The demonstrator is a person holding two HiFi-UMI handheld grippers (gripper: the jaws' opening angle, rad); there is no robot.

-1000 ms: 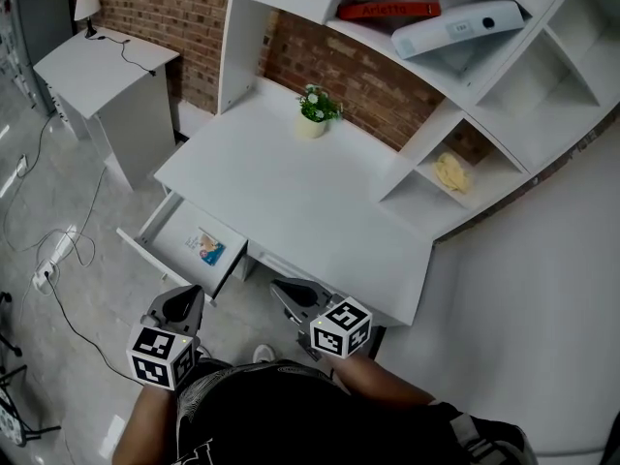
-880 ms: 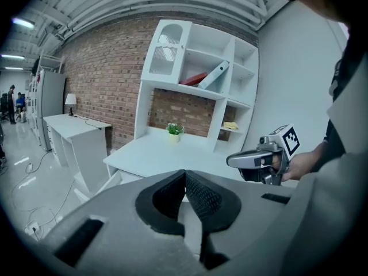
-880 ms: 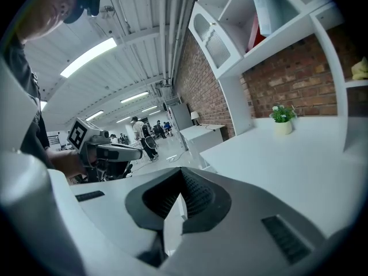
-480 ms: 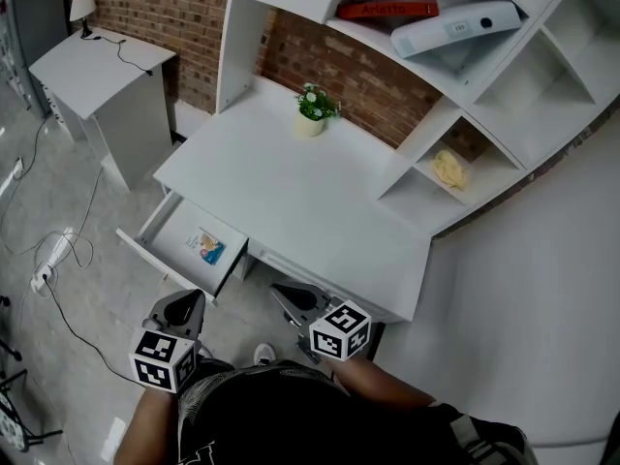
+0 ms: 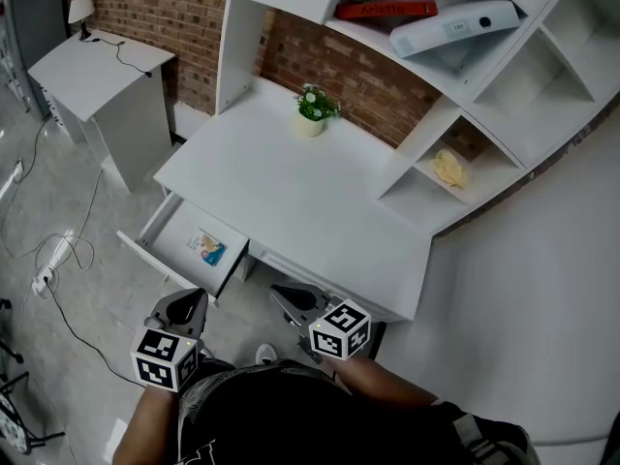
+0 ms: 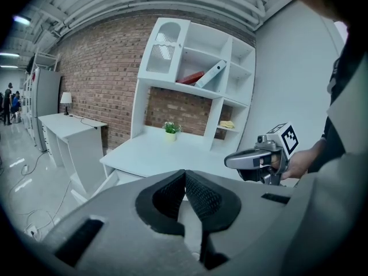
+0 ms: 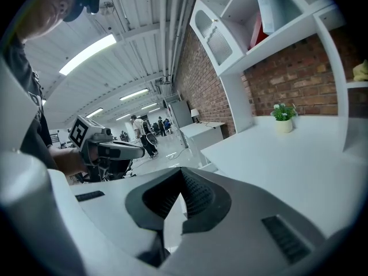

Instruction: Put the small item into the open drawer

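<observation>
Lying flat in the open drawer (image 5: 177, 229), the small item (image 5: 208, 248) is too small for its print to be read; its long axis seems to follow the drawer's front panel. Left gripper (image 5: 186, 305) and right gripper (image 5: 283, 294) hang beside the counter (image 5: 291, 192), jaws together on nothing, handles partly hidden by the person's torso (image 5: 291, 415).

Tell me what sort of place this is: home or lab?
Probably a staged study corner inside a lab or workshop hall, not a home: a white desk and shelf unit against a brick wall, but exposed ceiling pipes and people in an open hall beyond.
</observation>
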